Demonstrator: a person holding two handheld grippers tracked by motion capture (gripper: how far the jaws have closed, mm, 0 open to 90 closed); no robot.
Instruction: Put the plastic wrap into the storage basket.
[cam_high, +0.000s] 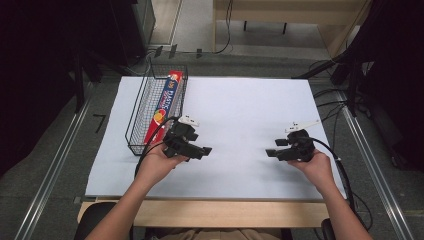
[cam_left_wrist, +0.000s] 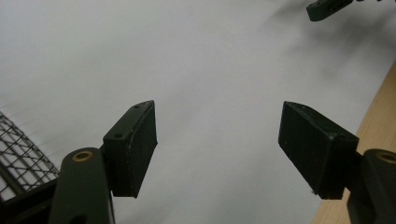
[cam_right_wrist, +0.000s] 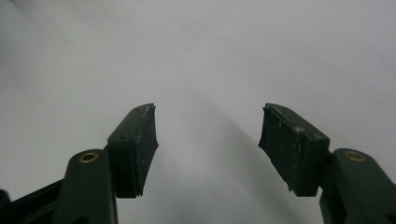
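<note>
Both grippers, left gripper (cam_high: 204, 150) and right gripper (cam_high: 271, 153), are held level, jaws released, beside one wire basket (cam_high: 141, 107) containing one box (cam_high: 165, 102).

We saw a white sheet (cam_high: 240, 115) covering the table, a wooden edge (cam_high: 225, 212) at six o'clock, and floor cables (cam_high: 334, 102) at three o'clock.

Left gripper (cam_high: 206, 150) held low, pointing right, jaws apart with nothing between. Right gripper (cam_high: 270, 153) pointing left toward it, jaws likewise apart and empty. Both forearms reaching in from below.
</note>
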